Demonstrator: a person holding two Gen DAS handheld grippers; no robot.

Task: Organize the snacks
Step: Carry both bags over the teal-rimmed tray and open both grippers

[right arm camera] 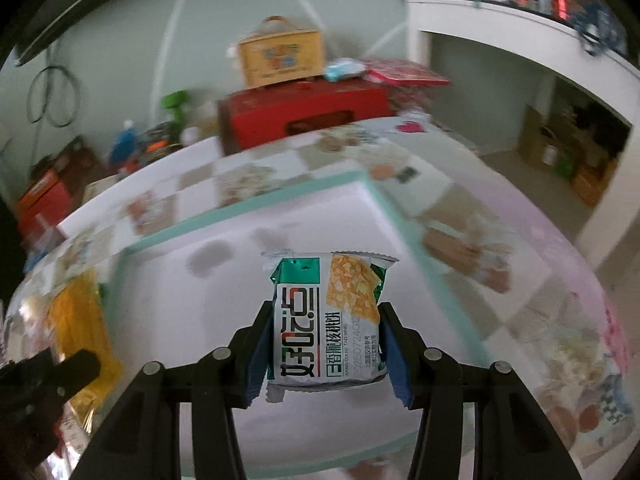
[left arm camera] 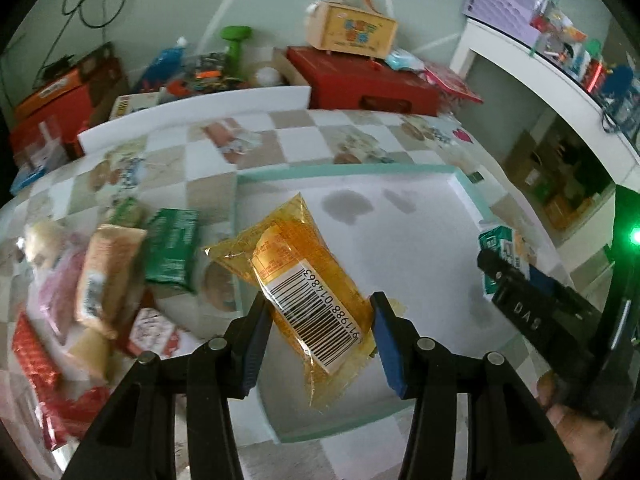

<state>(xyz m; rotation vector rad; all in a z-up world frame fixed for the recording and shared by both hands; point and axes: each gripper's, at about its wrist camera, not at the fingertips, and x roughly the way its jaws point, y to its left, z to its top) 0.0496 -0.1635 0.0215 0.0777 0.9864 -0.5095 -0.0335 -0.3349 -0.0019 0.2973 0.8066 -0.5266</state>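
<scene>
Snacks are in both our tools, carried above the white tray with the mint-green rim [left arm camera: 348,171] on the checkered counter [left arm camera: 192,152]. Our left tool [left arm camera: 320,322] is clamped on a translucent orange plastic snack packet [left arm camera: 292,264], pinched near its barcode end, so most of the packet hangs forward past the pads. Our right tool [right arm camera: 322,344] is clamped on a white and green foil biscuit packet [right arm camera: 326,320], gripped by its sides.

We judge the orange packet the riskier one: the film looks slick and the hold is off-centre, so a quick swing could let it pivot or slip out. The two tools are near each other over the tray, and they could collide if both come down at once. A careless drop could also land a packet on the rim, or among the loose pile of red, pink and green packets [left arm camera: 104,280] left of the tray.

Writing: the barcode reads 91988 07486, the last digit unclear; the biscuit packet shows Chinese characters, "TAO" in a blurred pinyin line, and "20250724G12". The right tool's body carries "DAS".
</scene>
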